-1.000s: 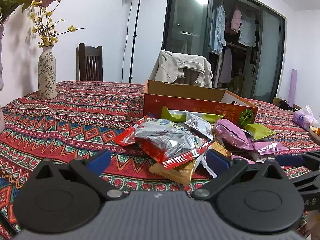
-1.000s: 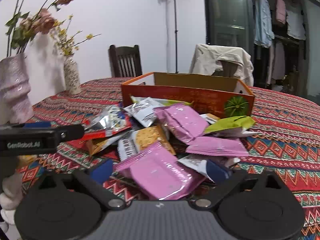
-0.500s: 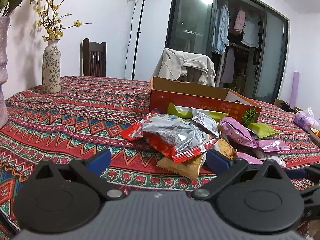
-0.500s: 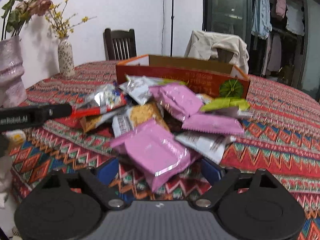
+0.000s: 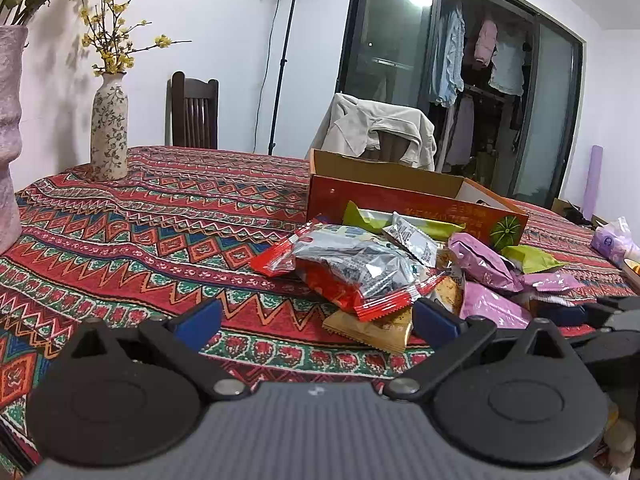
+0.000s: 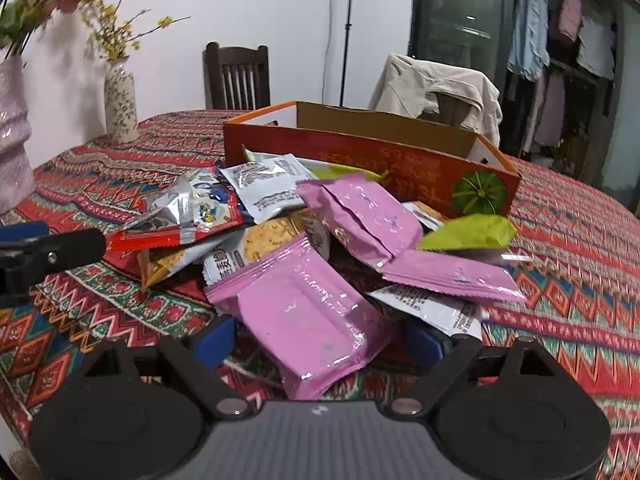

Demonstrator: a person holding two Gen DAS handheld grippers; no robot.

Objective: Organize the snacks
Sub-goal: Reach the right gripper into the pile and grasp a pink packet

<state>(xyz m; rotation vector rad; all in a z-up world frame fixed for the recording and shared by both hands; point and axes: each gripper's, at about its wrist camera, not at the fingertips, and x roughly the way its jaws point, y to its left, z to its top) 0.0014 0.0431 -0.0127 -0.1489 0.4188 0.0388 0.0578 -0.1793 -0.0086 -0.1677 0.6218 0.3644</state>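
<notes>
Both grippers stood low at the near edge of the table (image 5: 168, 216), which wore a red zigzag cloth. The snack pile (image 5: 384, 264) lay on the cloth, right against the front wall of the orange box (image 5: 404, 200); the green packet (image 5: 360, 216) at the back leaned on that wall. Whether anything lay inside the box could not be told from either view.

Left gripper (image 5: 316, 316): jaws spread wide, nothing between them. Its blue pads (image 5: 196, 318) sat over bare cloth on one side and, on the other, just before the pile's near edge, close to the tan packet (image 5: 372, 326). A red-and-silver packet (image 5: 352, 268) lay on top of the tan one. No contact seen.

Right gripper (image 6: 316, 336): jaws likewise wide apart. A pink packet (image 6: 312, 316) lay between its fingers (image 6: 212, 338), the near end reaching back toward the gripper body. The pads looked apart from the packet's sides; not pinching it. Two more pink packets (image 6: 368, 220) lay behind, then a white one (image 6: 268, 188), a cracker packet (image 6: 264, 240) and a green one (image 6: 468, 232) toward the box's right end.

In the left view the right gripper's tip showed at far right, beside the pile. A patterned vase (image 5: 109, 128) stood well off to the left, at the far side of the table. A chair (image 6: 237, 76) and a jacket-draped chair (image 6: 436, 84) stood behind the table.
</notes>
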